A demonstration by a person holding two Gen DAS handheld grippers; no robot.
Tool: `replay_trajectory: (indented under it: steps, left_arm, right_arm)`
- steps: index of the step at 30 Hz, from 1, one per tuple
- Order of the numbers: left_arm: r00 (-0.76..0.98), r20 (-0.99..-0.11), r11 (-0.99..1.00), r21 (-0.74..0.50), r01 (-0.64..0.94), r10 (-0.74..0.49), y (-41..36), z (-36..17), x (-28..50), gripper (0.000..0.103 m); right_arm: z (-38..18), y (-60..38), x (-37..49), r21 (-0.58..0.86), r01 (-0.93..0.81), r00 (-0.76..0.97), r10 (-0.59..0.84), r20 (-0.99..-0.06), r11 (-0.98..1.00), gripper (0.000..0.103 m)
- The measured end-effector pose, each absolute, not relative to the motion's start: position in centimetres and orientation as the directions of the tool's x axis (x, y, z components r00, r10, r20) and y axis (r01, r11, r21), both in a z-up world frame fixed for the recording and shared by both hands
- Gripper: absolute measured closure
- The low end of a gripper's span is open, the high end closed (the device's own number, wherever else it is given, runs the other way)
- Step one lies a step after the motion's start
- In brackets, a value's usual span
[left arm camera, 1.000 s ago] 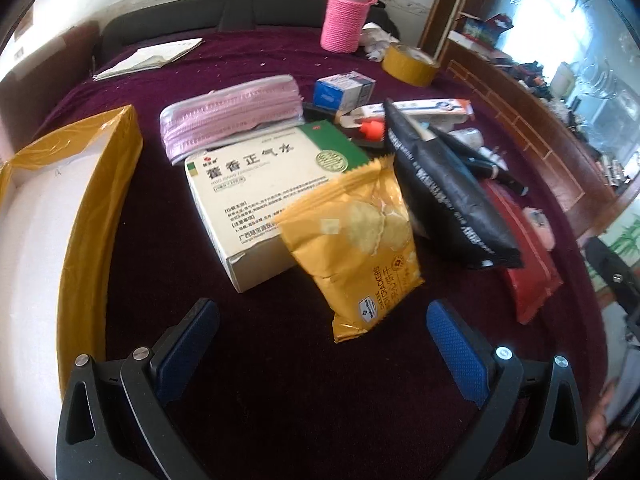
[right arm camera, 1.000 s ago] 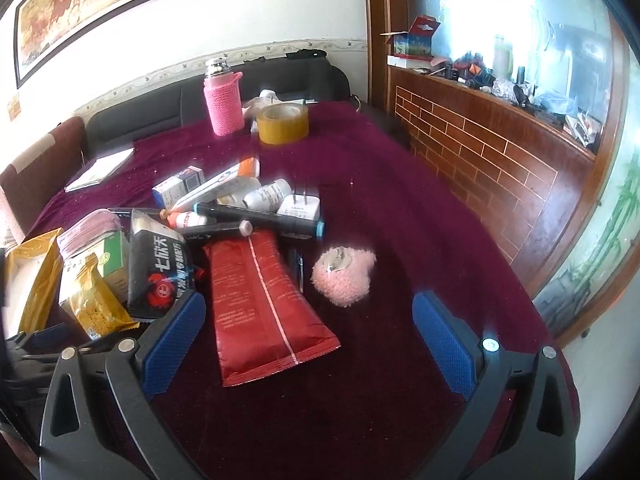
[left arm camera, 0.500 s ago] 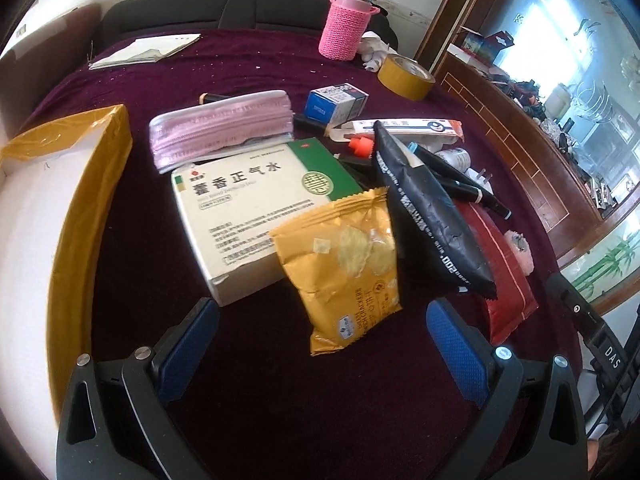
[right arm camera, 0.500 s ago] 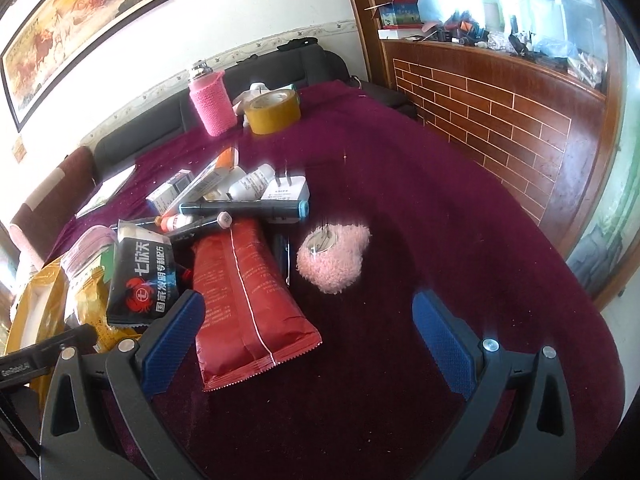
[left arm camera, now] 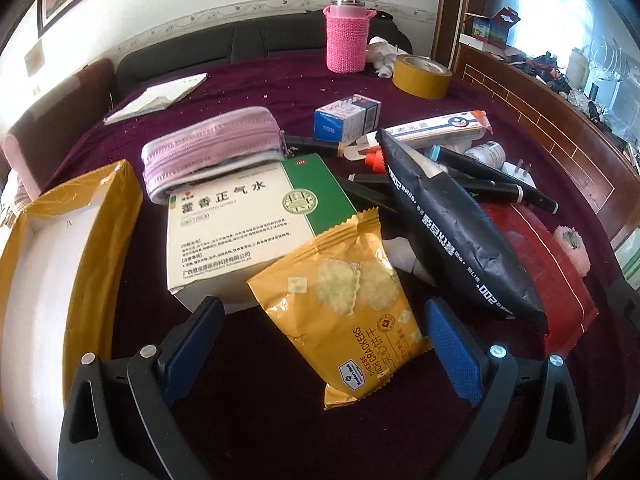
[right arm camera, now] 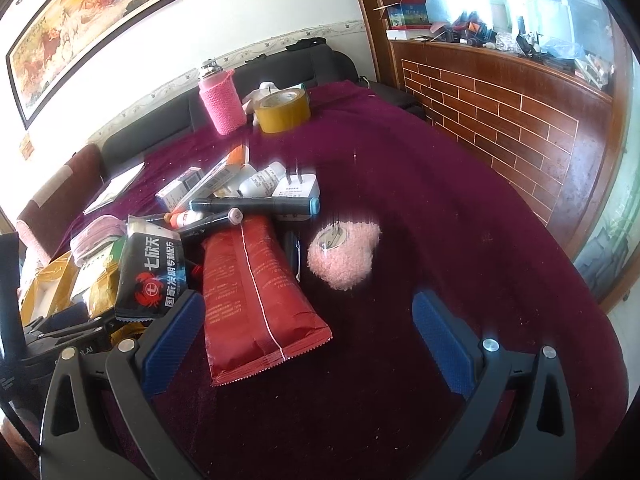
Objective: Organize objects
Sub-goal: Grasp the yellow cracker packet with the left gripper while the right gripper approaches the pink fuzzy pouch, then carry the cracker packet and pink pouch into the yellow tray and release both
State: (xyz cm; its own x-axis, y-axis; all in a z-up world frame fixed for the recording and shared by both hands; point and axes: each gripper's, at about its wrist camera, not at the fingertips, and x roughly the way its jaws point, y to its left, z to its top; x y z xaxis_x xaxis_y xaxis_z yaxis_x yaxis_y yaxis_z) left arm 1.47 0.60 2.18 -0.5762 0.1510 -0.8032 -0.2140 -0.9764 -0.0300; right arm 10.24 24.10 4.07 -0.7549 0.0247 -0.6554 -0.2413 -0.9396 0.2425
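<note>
1. I see the yellow cracker packet (left arm camera: pixel 352 308) leaning on the front edge of the white-and-green medicine box (left arm camera: pixel 240 232), its lower end on the purple surface (left arm camera: pixel 260 420).
2. My left hand-held gripper (left arm camera: pixel 324 348) is spread wide around the packet, gripping nothing.
3. Right of the medicine box lies the black pouch (left arm camera: pixel 456 232), then the red pouch (right arm camera: pixel 252 292).
4. Behind the medicine box rests the pink zip case (left arm camera: pixel 212 148).
5. Left of the medicine box sits the yellow-edged foam box (left arm camera: pixel 52 280).
6. My right hand-held gripper (right arm camera: pixel 308 340) is wide open and empty, with the red pouch's end between its fingers.
</note>
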Motion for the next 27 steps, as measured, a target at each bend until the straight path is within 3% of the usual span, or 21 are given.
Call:
replay_trajectory:
  steps: [3,6,7,9,10,11,17,27]
  left_arm:
    - [-0.508,-0.844,-0.979,-0.088,-0.183,0.171,0.9,1.1,0.9,0.006]
    - [-0.521,-0.842,-0.977,-0.027,-0.214,0.138,2.1,0.7,1.1,0.007]
    - [-0.534,-0.836,-0.976,-0.007,-0.219,0.126,2.3,0.7,1.3,0.011]
    - [-0.556,-0.818,-0.970,-0.011,-0.242,0.148,2.1,1.1,1.8,0.038]
    - [-0.554,-0.815,-0.966,-0.028,-0.255,0.170,1.8,1.4,1.9,0.059]
    - [-0.533,-0.820,-0.962,-0.072,-0.265,0.208,1.4,1.6,1.9,0.065]
    - [-0.514,-0.782,-0.933,-0.246,-0.264,0.351,-2.3,3.8,3.6,0.065]
    - [-0.540,-0.723,-0.902,-0.339,-0.267,0.431,-6.8,7.0,6.8,0.065]
  right_arm:
    - [4.0,24.1,10.1,0.239,-0.240,-0.749,0.023,-0.662,-0.941,0.000]
    - [3.9,24.1,10.1,0.238,-0.240,-0.748,0.023,-0.663,-0.941,0.000]
    - [3.9,24.1,10.1,0.238,-0.240,-0.748,0.023,-0.663,-0.941,0.000]
    - [3.9,24.2,10.1,0.242,-0.240,-0.747,0.020,-0.664,-0.940,0.000]
    - [3.8,24.2,10.1,0.246,-0.241,-0.746,0.017,-0.666,-0.939,0.000]
    - [3.8,24.3,10.1,0.250,-0.242,-0.745,0.015,-0.667,-0.937,0.000]
    - [3.6,25.5,10.3,0.316,-0.227,-0.742,-0.046,-0.668,-0.921,0.000]
    - [4.9,28.3,5.5,0.185,-0.283,-0.633,0.038,-0.773,-0.941,0.003]
